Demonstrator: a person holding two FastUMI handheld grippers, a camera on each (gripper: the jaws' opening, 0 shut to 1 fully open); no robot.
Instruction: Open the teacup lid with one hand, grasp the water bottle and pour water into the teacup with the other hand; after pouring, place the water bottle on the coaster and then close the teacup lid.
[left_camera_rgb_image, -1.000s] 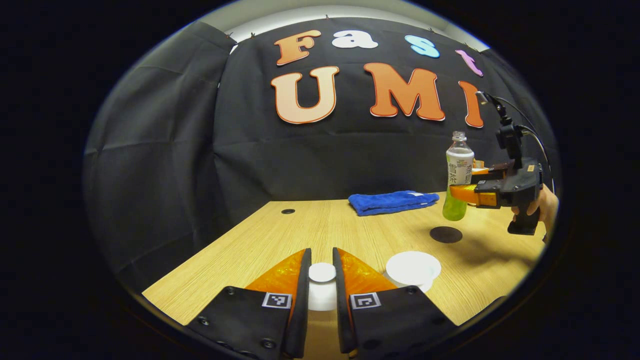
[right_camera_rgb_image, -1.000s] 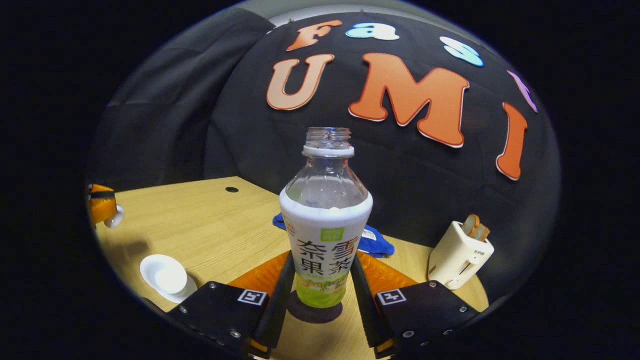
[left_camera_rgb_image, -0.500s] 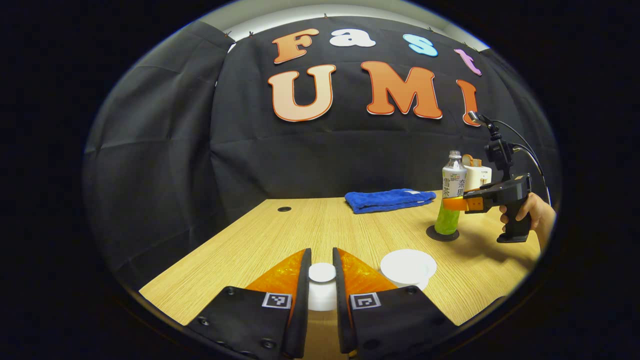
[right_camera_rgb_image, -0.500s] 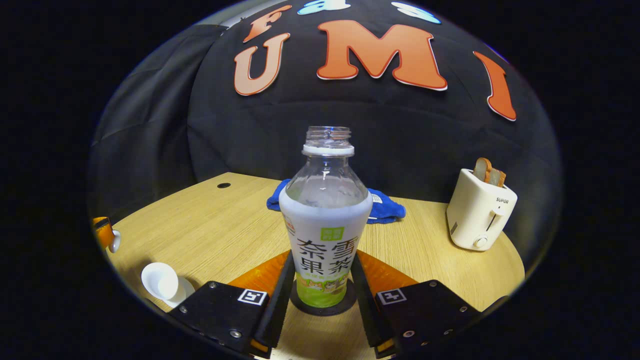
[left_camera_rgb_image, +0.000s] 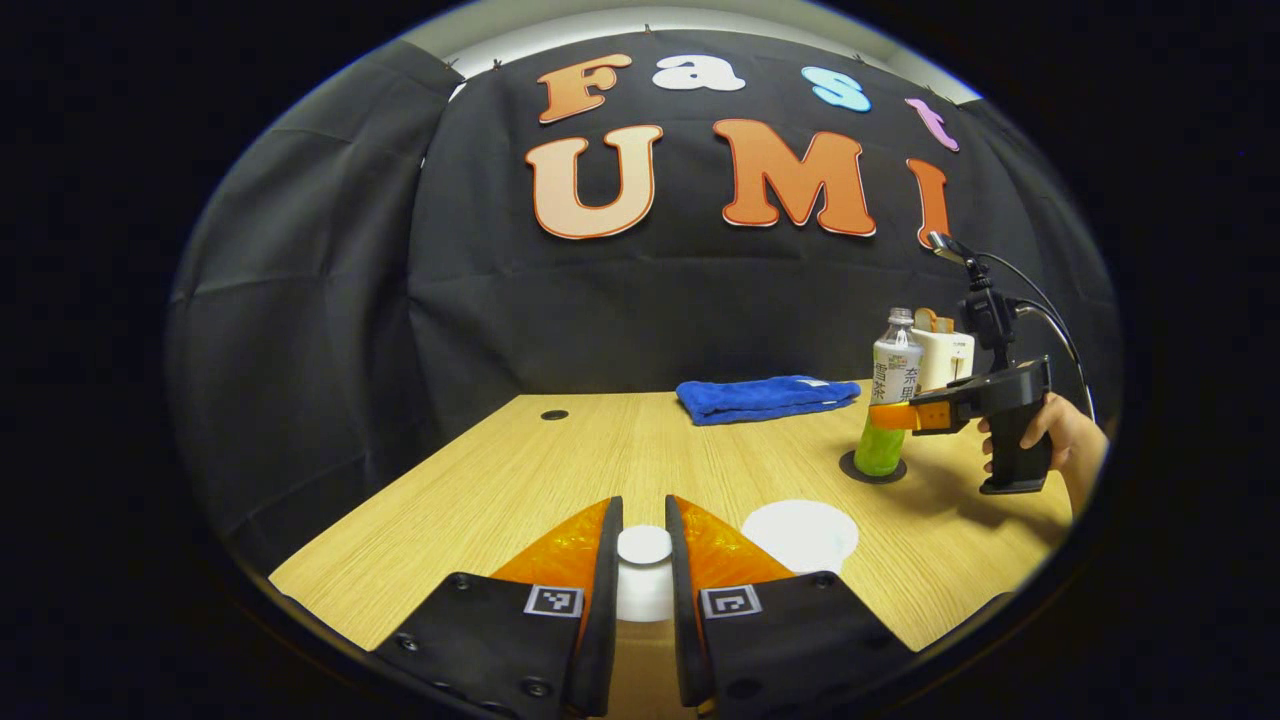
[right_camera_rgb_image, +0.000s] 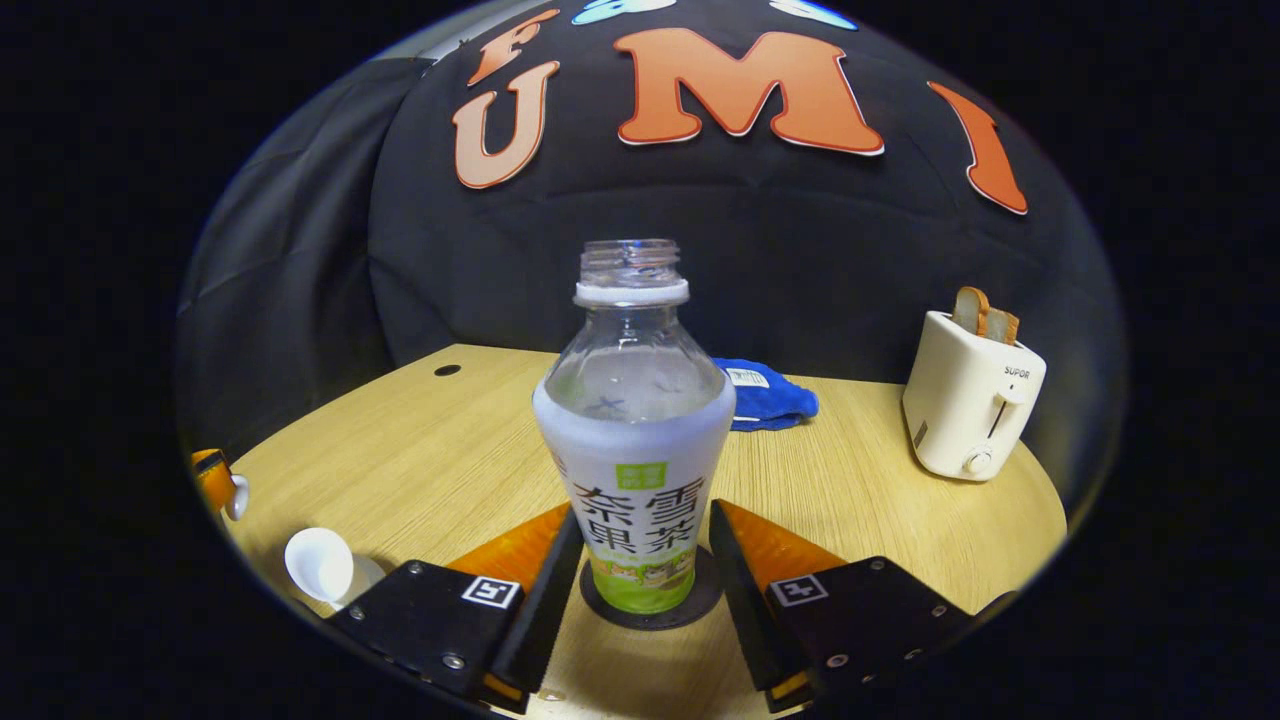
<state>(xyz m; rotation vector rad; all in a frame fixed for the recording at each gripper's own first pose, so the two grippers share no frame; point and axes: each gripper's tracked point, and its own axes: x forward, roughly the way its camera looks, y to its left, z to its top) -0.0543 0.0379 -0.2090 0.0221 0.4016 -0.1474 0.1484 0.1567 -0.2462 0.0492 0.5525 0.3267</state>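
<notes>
In the right gripper view the water bottle (right_camera_rgb_image: 635, 440), uncapped and green at the base, stands upright on the dark round coaster (right_camera_rgb_image: 700, 600). My right gripper (right_camera_rgb_image: 645, 512) is open, a finger on each side of the bottle with small gaps showing. In the left gripper view my left gripper (left_camera_rgb_image: 643, 505) is shut on the knob of the white teacup lid (left_camera_rgb_image: 644, 545), held above the table. The open white teacup (left_camera_rgb_image: 800, 535) sits just right of it. Farther right stand the bottle (left_camera_rgb_image: 885, 400), the coaster (left_camera_rgb_image: 872, 467) and the right gripper (left_camera_rgb_image: 890, 415) in a hand.
A folded blue cloth (left_camera_rgb_image: 765, 398) lies at the back of the wooden table (left_camera_rgb_image: 560, 470). A white toaster (right_camera_rgb_image: 970, 400) with bread stands at the back right. A small round hole (left_camera_rgb_image: 553, 414) is in the table's far left.
The right gripper lowered the bottle onto the coaster, then its fingers parted from the bottle. The left gripper kept hold of the lid and drifted slightly left.
</notes>
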